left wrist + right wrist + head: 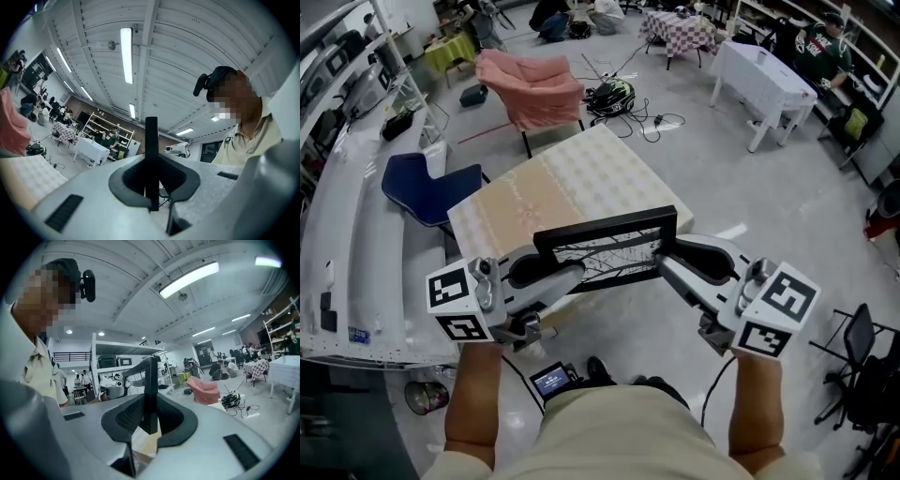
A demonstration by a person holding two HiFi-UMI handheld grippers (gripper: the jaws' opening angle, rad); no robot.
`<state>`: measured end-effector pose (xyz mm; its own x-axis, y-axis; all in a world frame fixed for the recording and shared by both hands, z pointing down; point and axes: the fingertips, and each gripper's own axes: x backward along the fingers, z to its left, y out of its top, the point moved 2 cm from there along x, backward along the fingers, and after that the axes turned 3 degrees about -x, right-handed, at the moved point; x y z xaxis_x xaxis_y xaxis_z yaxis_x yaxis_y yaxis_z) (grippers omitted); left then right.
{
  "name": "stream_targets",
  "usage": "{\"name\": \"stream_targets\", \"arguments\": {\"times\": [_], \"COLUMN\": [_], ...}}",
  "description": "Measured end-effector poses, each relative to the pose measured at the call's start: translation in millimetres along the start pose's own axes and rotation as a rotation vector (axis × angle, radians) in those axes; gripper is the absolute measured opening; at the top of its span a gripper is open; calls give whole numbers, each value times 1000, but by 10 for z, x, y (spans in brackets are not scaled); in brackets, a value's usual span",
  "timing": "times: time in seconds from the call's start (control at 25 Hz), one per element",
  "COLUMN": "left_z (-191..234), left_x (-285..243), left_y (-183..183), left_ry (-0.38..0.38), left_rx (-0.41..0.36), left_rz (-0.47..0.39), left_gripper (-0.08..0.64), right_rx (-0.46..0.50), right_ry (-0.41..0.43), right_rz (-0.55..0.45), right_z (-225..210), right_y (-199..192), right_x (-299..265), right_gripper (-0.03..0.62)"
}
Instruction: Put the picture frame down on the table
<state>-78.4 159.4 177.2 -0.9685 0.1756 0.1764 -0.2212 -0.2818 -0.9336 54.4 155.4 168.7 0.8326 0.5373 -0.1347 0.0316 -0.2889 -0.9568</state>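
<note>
My left tongs [570, 277] and my right tongs [666, 264] were each clenched on one end of the picture frame [609, 248], which hung in the air at the near edge of the desk [572, 178], so putting it down was, I judged, not yet done.

The picture frame [605, 228] has a smooth, matt black finish. The table [581, 173] carries a textured, quilted-looking cloth. The left gripper [578, 273] and right gripper [662, 264] have matt grey plastic shells with ribbed black pads [127, 416].
</note>
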Motion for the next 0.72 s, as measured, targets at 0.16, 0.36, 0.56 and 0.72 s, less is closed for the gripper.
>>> {"name": "stream_targets", "arguments": {"times": [0.16, 0.36, 0.56, 0.72], "left_z": [218, 455, 803, 957], "left_x": [72, 132, -233, -416], "left_y": [76, 141, 247, 291], "left_ry": [-13, -13, 11, 45], "left_rx": [1, 6, 22, 16], "left_rz": [10, 4, 5, -1], "left_gripper": [49, 49, 49, 49], "right_rx": [-7, -5, -20, -16], "right_ry": [-17, -20, -2, 32], "right_rz": [-5, 5, 21, 27], "right_z": [-96, -224, -726, -987], "right_y": [31, 86, 276, 367], "right_x": [-205, -408, -402, -402], "right_gripper": [74, 73, 73, 72]}}
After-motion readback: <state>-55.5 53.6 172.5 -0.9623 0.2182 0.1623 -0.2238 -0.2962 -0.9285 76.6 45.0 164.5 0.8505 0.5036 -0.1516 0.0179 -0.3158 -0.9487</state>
